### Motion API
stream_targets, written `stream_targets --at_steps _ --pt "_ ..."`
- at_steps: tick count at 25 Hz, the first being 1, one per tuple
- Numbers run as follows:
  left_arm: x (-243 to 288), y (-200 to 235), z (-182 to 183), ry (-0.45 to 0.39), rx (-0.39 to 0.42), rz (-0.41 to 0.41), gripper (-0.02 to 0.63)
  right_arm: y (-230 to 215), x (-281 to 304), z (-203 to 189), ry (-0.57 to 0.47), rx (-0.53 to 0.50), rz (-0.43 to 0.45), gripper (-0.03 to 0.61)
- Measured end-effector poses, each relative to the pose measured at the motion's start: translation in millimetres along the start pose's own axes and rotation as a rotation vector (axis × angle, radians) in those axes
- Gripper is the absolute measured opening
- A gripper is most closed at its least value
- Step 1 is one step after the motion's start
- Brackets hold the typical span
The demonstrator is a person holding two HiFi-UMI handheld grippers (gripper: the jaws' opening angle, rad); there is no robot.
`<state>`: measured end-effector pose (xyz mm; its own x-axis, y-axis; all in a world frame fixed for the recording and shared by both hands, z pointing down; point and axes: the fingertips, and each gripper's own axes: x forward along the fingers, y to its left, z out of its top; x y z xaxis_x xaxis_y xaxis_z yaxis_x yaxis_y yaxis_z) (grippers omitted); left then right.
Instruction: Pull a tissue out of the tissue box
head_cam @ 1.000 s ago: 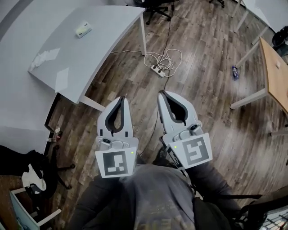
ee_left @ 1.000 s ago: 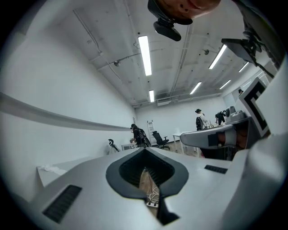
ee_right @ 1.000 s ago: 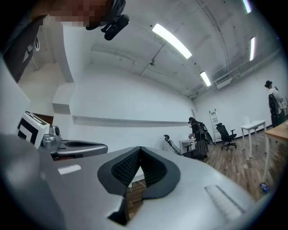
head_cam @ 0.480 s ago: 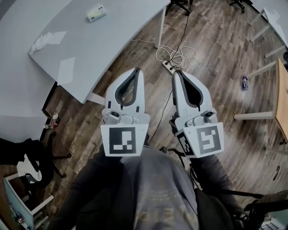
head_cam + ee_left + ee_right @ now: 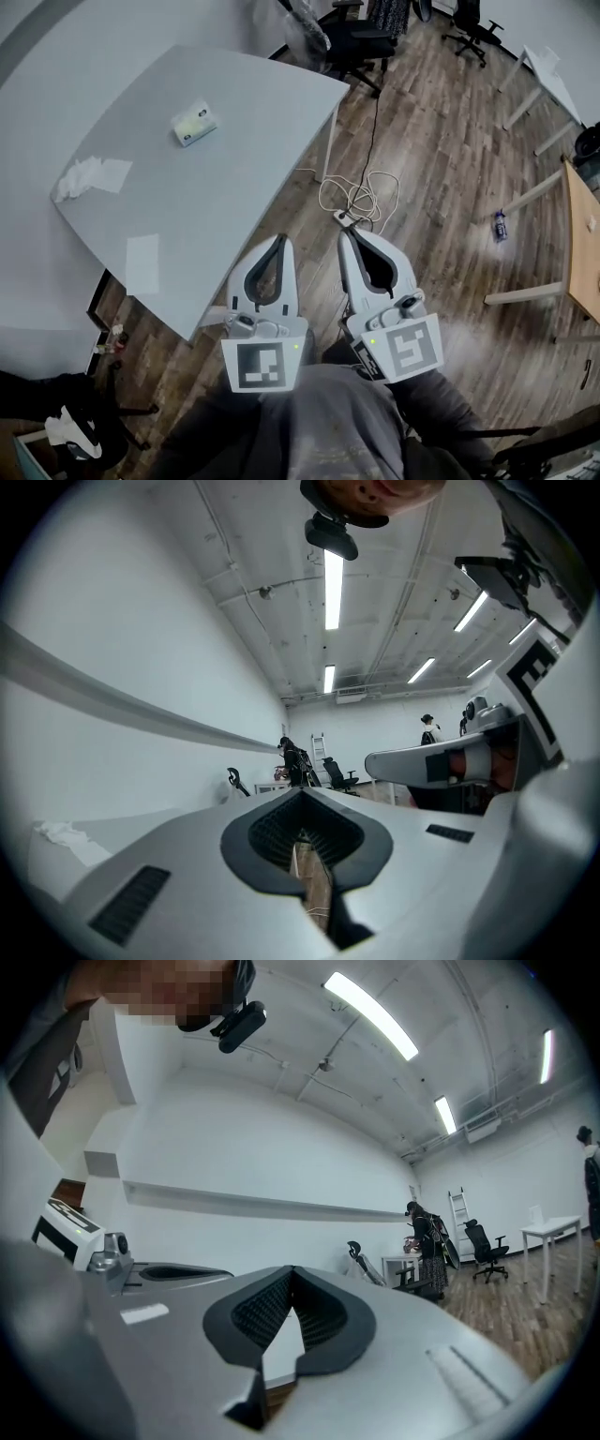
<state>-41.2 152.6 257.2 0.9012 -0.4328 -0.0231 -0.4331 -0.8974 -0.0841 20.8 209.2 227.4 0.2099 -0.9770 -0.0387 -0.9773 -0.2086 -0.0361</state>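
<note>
A small white and green tissue box (image 5: 194, 123) lies on the grey table (image 5: 234, 178), toward its far side. Both grippers hang low near my body, over the wooden floor off the table's near corner, well apart from the box. The left gripper (image 5: 277, 241) has its jaws closed together with nothing between them; in the left gripper view (image 5: 302, 801) they meet at the tips. The right gripper (image 5: 348, 231) is also shut and empty, as the right gripper view (image 5: 289, 1275) shows. Neither gripper view shows the box.
A crumpled white tissue (image 5: 81, 176) and a flat sheet (image 5: 142, 263) lie on the table's left part. A power strip with coiled cable (image 5: 354, 200) sits on the floor ahead. Office chairs (image 5: 361, 37) stand beyond the table, a wooden table (image 5: 583, 220) at the right, a bottle (image 5: 500, 226) on the floor.
The head view has lifted, so more of the table and the tissue box show nearer the middle. Both grippers sit lower in the frame, still shut and side by side.
</note>
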Motion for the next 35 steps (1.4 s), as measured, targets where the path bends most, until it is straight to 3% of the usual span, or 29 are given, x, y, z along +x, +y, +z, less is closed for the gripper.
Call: stream_targets --at_steps 5,12,23,35 --pt "46 3 14 0.031 0.015 -0.006 -0.002 -25 36 14 -0.032 -0.013 0.027 0.002" --pt "117 16 -3 0.056 0.043 0.078 -0.002 -77 101 2 -0.054 0.015 0.118 0.002" --pt "246 59 -10 0.139 0.075 0.316 -0.002 -153 227 -18 0.002 0.072 0.383 0.002" --pt "285 141 -6 0.127 0.071 0.563 -0.002 -146 330 -19 0.004 0.073 0.600 0.002"
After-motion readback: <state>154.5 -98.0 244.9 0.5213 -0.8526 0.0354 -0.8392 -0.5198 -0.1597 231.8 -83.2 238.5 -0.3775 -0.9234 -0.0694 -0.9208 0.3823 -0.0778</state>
